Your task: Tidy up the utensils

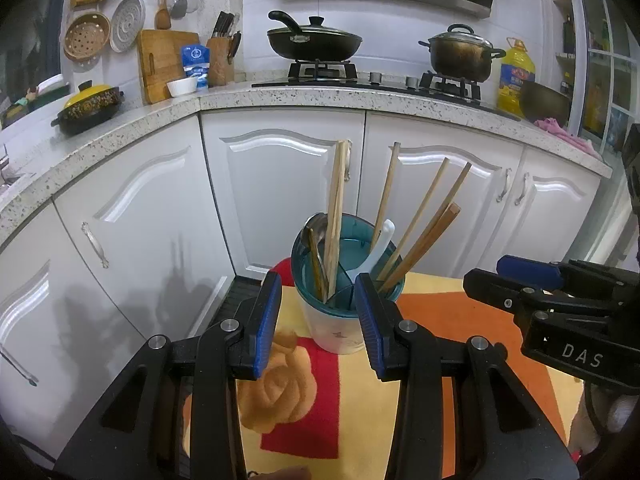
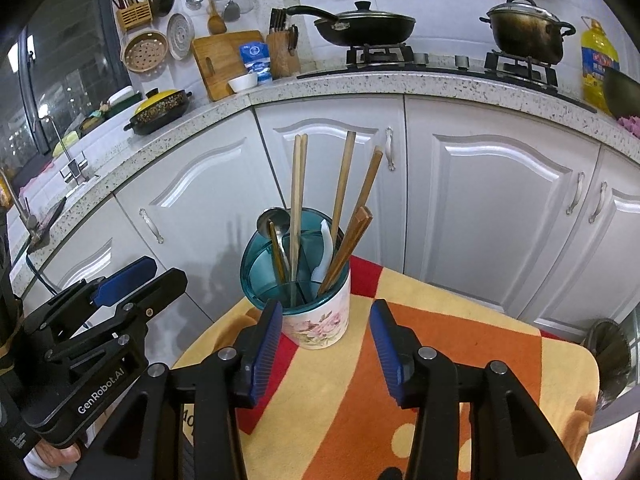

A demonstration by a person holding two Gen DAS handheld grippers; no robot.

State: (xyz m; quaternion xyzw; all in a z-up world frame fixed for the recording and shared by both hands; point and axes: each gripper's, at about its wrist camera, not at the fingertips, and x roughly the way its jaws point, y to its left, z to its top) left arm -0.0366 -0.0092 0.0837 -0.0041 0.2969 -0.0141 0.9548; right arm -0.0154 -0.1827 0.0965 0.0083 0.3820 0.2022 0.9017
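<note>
With both the left gripper and right gripper open and empty near the utensil holder, I'd pinch one chopstick high.

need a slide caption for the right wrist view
Open right tool facing a utensil holder of chopsticks and spoons on a colourful tablecloth.

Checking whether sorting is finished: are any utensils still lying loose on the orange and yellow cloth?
No: the orange and yellow cloth is bare, and every utensil stands in the teal-rimmed floral holder.
</note>
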